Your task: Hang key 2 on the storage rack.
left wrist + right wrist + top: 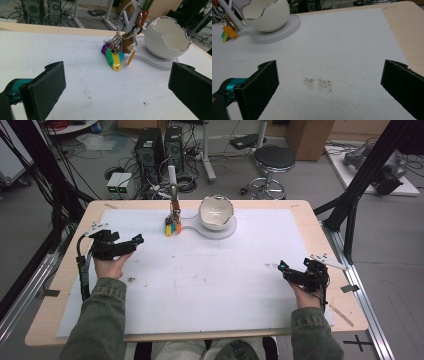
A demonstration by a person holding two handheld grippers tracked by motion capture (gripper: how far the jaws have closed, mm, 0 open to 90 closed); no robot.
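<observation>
Both grippers — left gripper (131,241), right gripper (284,268) — rest with jaws spread wide, empty. The key bunch (115,53) hangs upper centre beside the egg-shaped bowl (167,37); the left should approach level, pinching the tags squarely.

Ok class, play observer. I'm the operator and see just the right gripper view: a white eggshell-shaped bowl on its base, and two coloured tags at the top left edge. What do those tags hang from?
Observer: A bunch of key tags hangs on metal rings from a thin upright post beside the bowl.
Operator: What is the other hand doing?
Observer: The left tongs stand open with nothing in them, facing the tags.
Operator: Where on the table are they?
Observer: Near the left edge of the white sheet, well short of the tags.
</observation>
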